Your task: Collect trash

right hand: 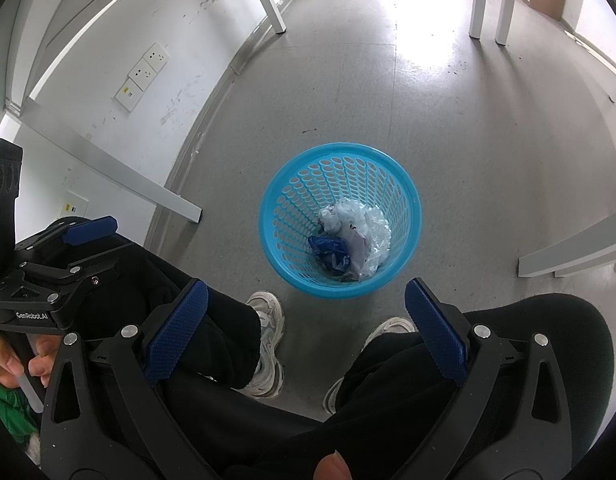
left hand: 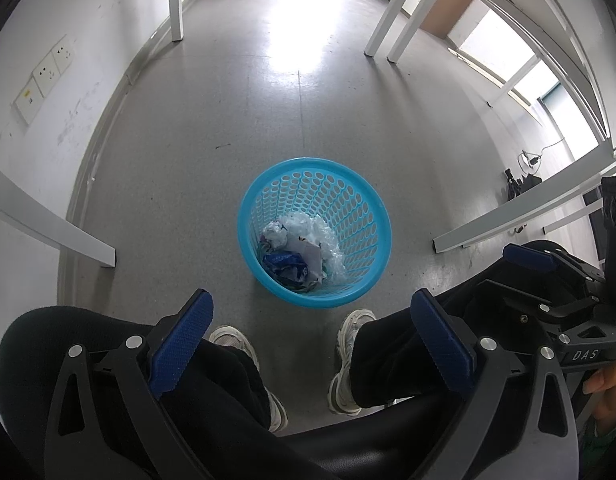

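Both grippers, left (left hand: 311,344) and right (right hand: 306,336), jaws spread, holding nothing. Blue basket (left hand: 361,300) on floor by shoes (left hand: 349,360), crumpled trash (left hand: 300,248) already inside. Probably collecting finished; otherwise needs locating remaining litter, none visible.

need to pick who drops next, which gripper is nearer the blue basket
Too close to call. The left gripper and right gripper both hang open over the person's knees, short of the blue basket, which sits on the floor just beyond the shoes.
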